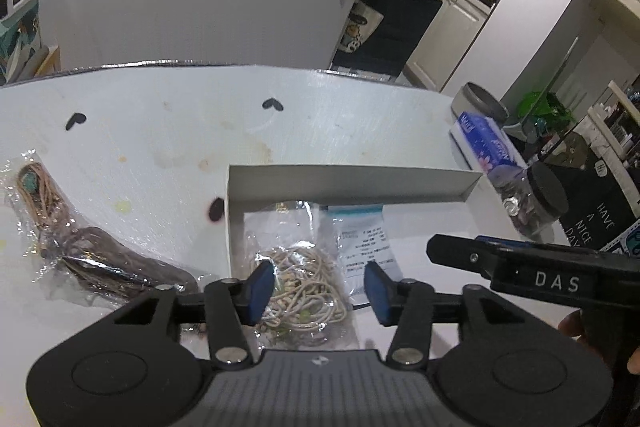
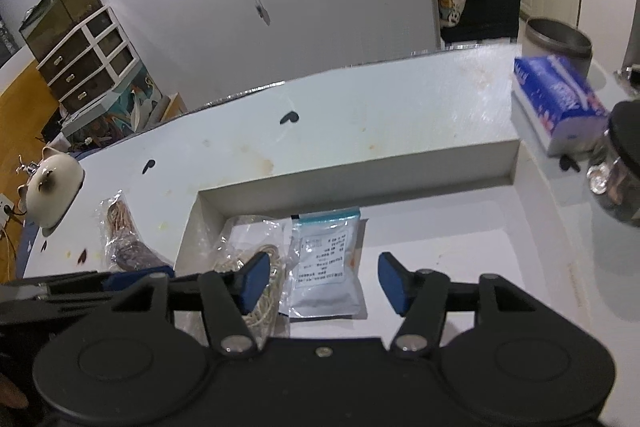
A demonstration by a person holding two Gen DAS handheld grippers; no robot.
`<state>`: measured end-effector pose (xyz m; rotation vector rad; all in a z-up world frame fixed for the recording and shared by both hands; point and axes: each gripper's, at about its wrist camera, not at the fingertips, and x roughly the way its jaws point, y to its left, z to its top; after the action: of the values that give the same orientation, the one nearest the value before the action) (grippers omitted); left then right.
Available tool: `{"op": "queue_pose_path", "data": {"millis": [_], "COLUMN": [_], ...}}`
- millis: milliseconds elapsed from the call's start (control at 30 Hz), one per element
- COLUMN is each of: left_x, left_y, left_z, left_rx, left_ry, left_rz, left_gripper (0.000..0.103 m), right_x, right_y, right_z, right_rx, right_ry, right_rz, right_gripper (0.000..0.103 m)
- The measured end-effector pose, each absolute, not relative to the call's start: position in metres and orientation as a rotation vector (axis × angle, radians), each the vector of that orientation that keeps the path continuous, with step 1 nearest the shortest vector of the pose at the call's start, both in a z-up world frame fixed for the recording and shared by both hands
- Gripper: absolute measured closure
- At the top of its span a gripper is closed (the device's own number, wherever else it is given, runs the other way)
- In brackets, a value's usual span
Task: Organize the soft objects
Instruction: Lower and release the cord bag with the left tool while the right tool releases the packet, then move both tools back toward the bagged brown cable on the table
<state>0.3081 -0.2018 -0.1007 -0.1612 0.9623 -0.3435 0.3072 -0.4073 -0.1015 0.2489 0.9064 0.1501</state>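
Reaching for the last loose item means swinging left: the brown cord packet (image 1: 76,243) lies on the worktop (image 1: 320,115) outside the white tray (image 1: 352,183), at the lower left of your left wrist view, its long axis slanting from upper left to lower right. Your left gripper (image 1: 320,285) is nearer; the right gripper (image 2: 324,281) hovers over the tray. Both have fingers spread, holding nothing. Crinkly clear wrap covers coiled brown cord. 2 packets, the beige cord bag (image 1: 300,283) and the white sachet (image 2: 324,267), already lie inside.
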Motion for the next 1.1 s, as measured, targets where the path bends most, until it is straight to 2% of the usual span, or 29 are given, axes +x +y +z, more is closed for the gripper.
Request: {"op": "queue_pose_path", "data": {"millis": [200,333,767,1100], "left_x": [0.291,0.278,0.234,0.199], "left_y": [-0.198,-0.195,-0.191,-0.189], "left_z": [-0.086,-0.077,-0.057,-0.054], "left_rx": [-0.161,-0.159,-0.137,-0.123], "left_ry": [0.935,0.917,0.866,0.857], "left_rz": [-0.336,-0.326,-0.291,-0.270], "left_gripper": [0.042,0.031,0.002,0.000], "right_x": [0.286,0.269,0.217,0.176], "right_y": [-0.413,-0.421,-0.438,-0.443], "right_z": [-0.086,-0.077,-0.056,-0.048], "right_rx": [0.211,0.211,0.179,0.128], "right_ry": [0.863,0.841,0.772,0.735], "right_rz": [0.117,0.104,0.072,0.047], "right_gripper": [0.034,0.027,0.020,0.009]}}
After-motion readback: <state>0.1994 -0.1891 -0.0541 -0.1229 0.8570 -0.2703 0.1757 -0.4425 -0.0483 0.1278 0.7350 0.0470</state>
